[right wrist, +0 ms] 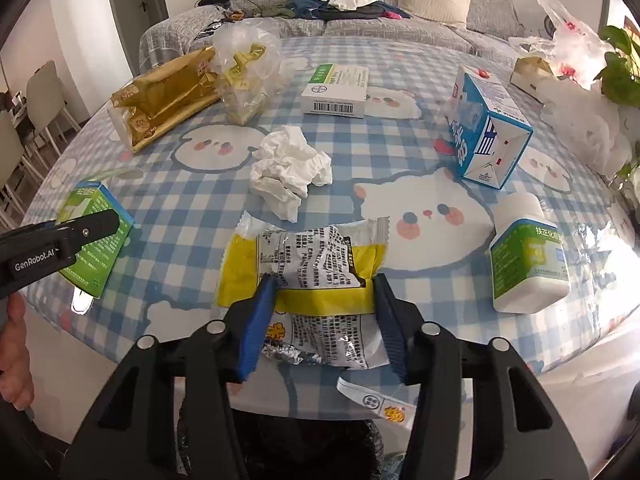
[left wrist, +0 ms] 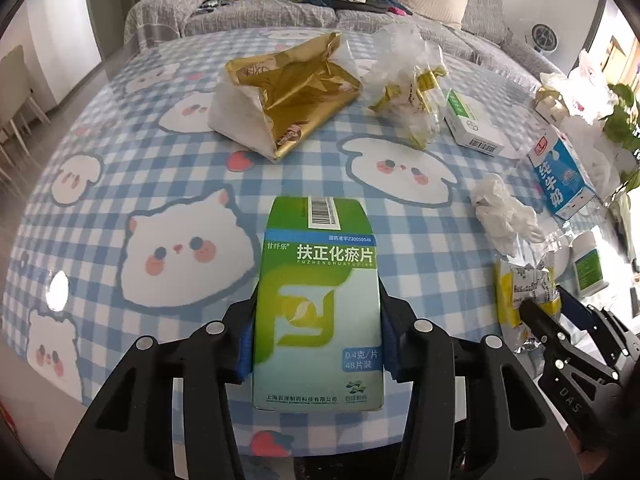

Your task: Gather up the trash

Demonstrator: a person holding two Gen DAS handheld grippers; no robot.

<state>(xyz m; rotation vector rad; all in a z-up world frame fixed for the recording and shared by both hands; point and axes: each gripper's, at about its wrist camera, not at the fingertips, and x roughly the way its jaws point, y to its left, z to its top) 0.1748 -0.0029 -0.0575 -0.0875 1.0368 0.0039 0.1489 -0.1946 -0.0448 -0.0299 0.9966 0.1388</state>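
A green and white medicine box (left wrist: 316,300) lies on the checked tablecloth (left wrist: 160,168) near the front edge. My left gripper (left wrist: 320,296) has its blue pads pressed on both long sides of the box. To the right, a crumpled yellow and white snack wrapper (right wrist: 320,264) lies at the table's edge, and my right gripper (right wrist: 325,280) is shut on it, a pad on each side. The left gripper's finger (right wrist: 80,228) shows at the far left of the right wrist view, over the green box (right wrist: 96,240). The right gripper (left wrist: 548,312) appears low right in the left wrist view.
Spread over the table are a crumpled tissue (right wrist: 290,168), a gold bag (right wrist: 164,100), a clear plastic bag (right wrist: 244,72), a white box (right wrist: 336,90), a blue milk carton (right wrist: 484,128) and a white bottle (right wrist: 526,256). A torn wrapper strip (right wrist: 376,400) overhangs a black bin bag (right wrist: 304,448).
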